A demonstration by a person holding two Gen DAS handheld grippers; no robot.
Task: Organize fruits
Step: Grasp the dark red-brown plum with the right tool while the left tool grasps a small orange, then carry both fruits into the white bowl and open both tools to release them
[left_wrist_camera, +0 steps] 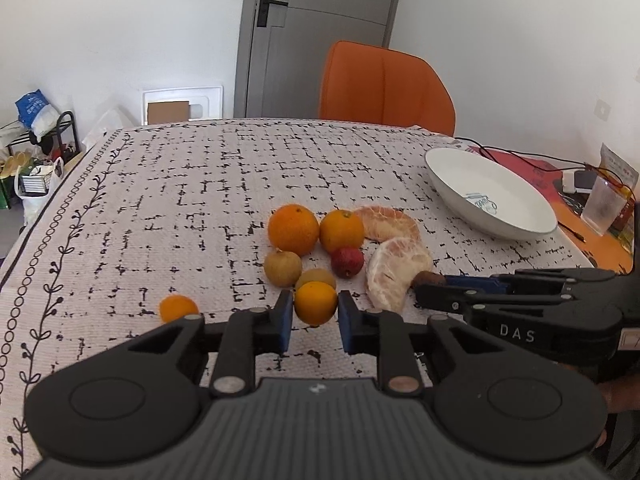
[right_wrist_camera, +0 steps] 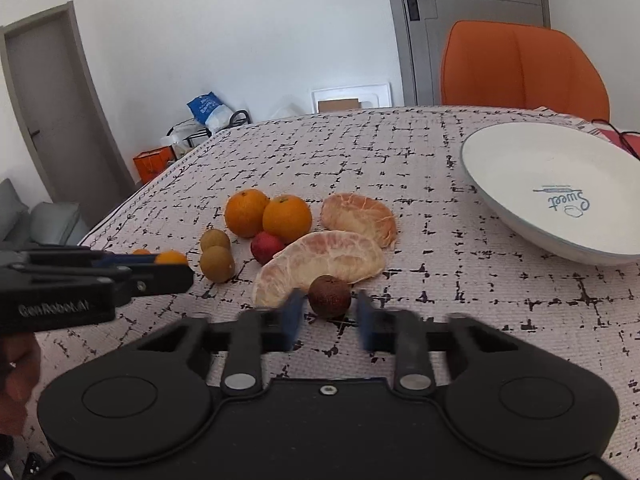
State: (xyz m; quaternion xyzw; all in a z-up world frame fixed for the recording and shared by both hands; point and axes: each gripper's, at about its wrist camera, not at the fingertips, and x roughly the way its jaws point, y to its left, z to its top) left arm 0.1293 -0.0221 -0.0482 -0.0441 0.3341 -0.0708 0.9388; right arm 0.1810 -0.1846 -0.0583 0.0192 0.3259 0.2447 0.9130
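Fruit lies on a patterned tablecloth. My left gripper (left_wrist_camera: 316,312) is open with a small orange (left_wrist_camera: 315,303) between its fingers, its pads close beside the fruit. My right gripper (right_wrist_camera: 327,316) is open around a dark brown fruit (right_wrist_camera: 329,296), with gaps on both sides. Beyond lie two large oranges (left_wrist_camera: 293,229) (left_wrist_camera: 341,230), a red fruit (left_wrist_camera: 347,261), two tan fruits (left_wrist_camera: 282,267), two peeled pomelo pieces (left_wrist_camera: 394,276) (right_wrist_camera: 360,214) and another small orange (left_wrist_camera: 178,308). A white bowl (right_wrist_camera: 520,176) stands empty at the right.
An orange chair (left_wrist_camera: 384,88) stands behind the table. Cables, a clear cup (left_wrist_camera: 604,208) and red mats sit at the table's right end. The table's left edge (left_wrist_camera: 24,240) drops to a cluttered floor.
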